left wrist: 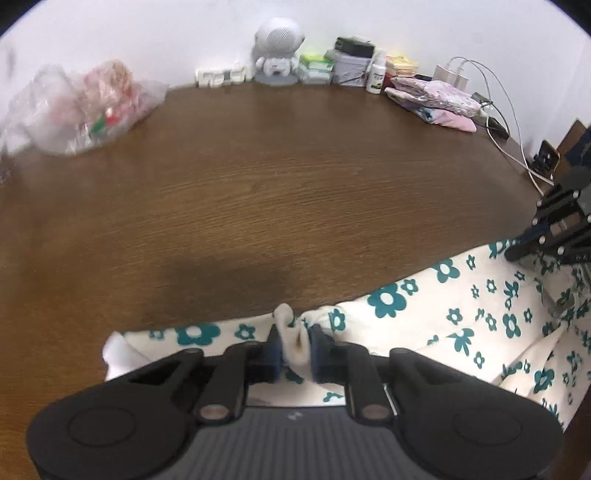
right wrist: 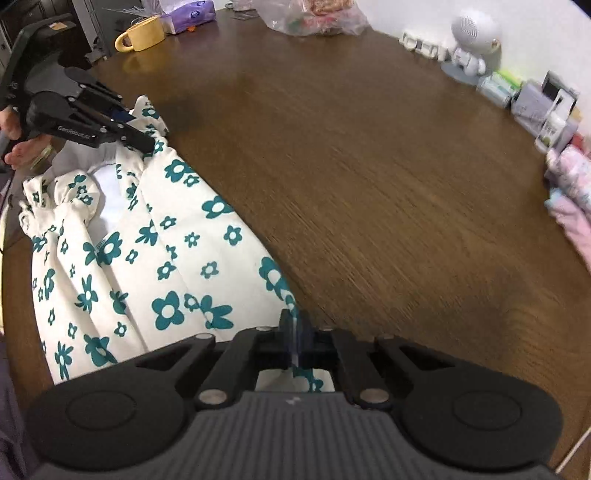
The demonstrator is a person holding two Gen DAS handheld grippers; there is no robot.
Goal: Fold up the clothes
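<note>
While pinching bunched hem of the floral garment (left wrist: 461, 314) in the left gripper (left wrist: 293, 345), clamping its edge in the right gripper (right wrist: 293, 339); showing a yellow mug (right wrist: 142, 33) only rightward.

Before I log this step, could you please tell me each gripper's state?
Left gripper: shut on the floral garment.
Right gripper: shut on the floral garment's edge.

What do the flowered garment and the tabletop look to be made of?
Flowered garment: thin woven cloth, likely cotton, matte; it creases softly and bunches at the gathered hem. Tabletop: wood or wood-look laminate, brown grain lines with a slight sheen; which one is unclear.
</note>
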